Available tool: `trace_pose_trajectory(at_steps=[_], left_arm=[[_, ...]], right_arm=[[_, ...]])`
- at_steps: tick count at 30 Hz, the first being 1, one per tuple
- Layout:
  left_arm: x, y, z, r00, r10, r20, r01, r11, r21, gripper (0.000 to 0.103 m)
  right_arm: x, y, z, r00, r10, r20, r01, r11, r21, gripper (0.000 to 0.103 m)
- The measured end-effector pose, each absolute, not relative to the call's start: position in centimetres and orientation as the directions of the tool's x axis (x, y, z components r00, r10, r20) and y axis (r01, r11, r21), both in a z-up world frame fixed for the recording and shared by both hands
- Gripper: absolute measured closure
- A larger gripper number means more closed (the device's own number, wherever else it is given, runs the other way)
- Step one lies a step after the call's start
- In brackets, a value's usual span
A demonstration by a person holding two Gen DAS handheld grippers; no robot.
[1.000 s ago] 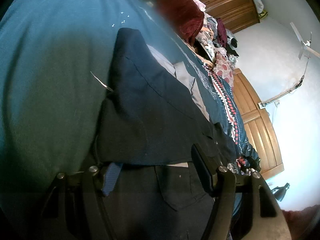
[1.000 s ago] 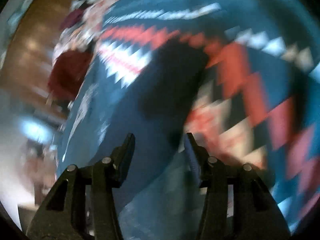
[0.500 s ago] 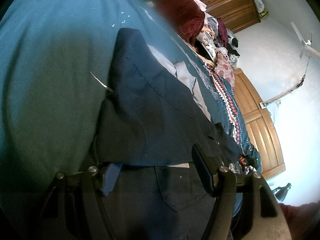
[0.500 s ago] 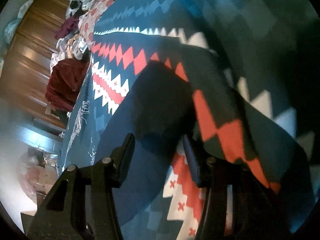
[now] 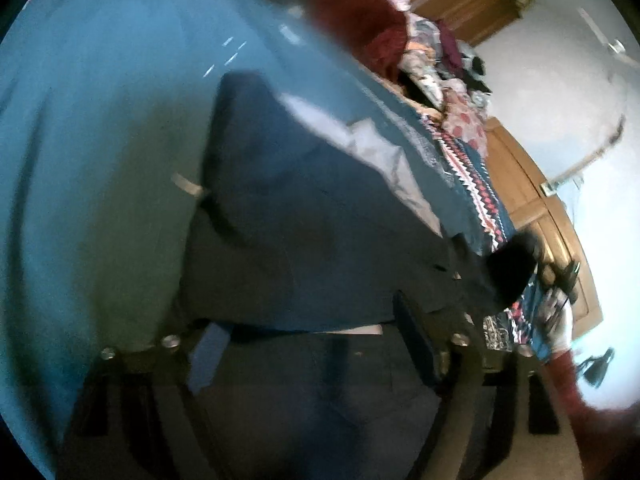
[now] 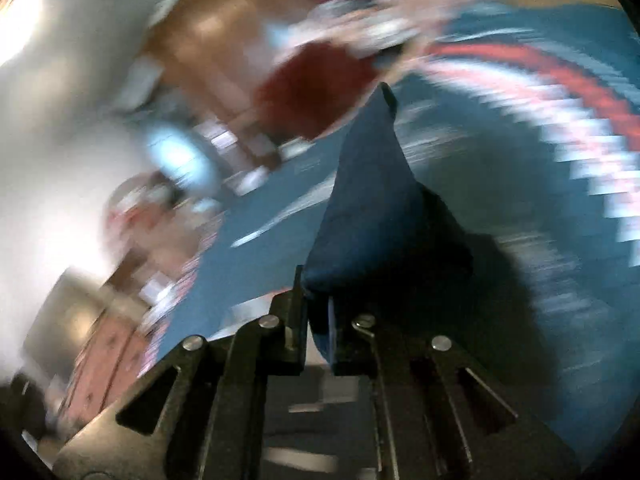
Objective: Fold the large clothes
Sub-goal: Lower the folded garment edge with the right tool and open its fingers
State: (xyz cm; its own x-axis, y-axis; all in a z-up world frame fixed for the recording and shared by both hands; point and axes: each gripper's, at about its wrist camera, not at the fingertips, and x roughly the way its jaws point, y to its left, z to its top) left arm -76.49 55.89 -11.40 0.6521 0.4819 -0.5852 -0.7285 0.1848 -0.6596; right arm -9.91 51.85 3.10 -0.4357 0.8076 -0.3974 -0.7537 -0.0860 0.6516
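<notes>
**2 grippers on 1 floppy pair of dark trousers, mid-fold**

2 views, and they tell pretty different stories. The navy trousers [image 5: 304,240] are spread over the teal bedspread [image 5: 88,160], already doubled over, with a pale lining strip showing along the far edge. Looks like ordinary woven cloth: soft, light enough, zero stiffness, so whatever isn't held will just sag and drag. It shouldn't be slippery, but thick seams and the waistband are the safest spots to grab, since a pinch on a single thin layer could slide out.

The left gripper [image 5: 308,332] sits low at the near edge of the garment, jaws spread wide with the cloth lying between them, not pinched as far as the left wrist view shows.

The right gripper [image 6: 316,320] is the busy one: jaws pressed nearly together, pinching a corner of the blue-navy fabric [image 6: 368,200], which rises away from the fingers in a tented peak above the bedspread. That view is badly motion-blurred.

Only the left view shows the overall layout, the laundry pile [image 5: 432,72] and the wooden wardrobe [image 5: 532,208]. Only the right view shows an actual grip.
</notes>
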Motion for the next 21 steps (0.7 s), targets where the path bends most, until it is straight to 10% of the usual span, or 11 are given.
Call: trace_pose_trajectory(at_steps=[11, 21], left_arm=[[-81.8, 53.4, -5.8, 0.648, 0.613, -0.451, -0.685, 0.210, -0.698, 0.004], [-83.2, 52.9, -8.3, 0.646, 0.597, -0.476, -0.685, 0.178, -0.706, 0.004]], right_arm=[[-45.3, 59.2, -8.7, -0.705, 0.439, -0.557, -0.698, -0.294, 0.653, 0.087], [-37.3, 54.2, -5.8, -0.643, 0.525, -0.557, -0.749, -0.279, 0.602, 0.062]])
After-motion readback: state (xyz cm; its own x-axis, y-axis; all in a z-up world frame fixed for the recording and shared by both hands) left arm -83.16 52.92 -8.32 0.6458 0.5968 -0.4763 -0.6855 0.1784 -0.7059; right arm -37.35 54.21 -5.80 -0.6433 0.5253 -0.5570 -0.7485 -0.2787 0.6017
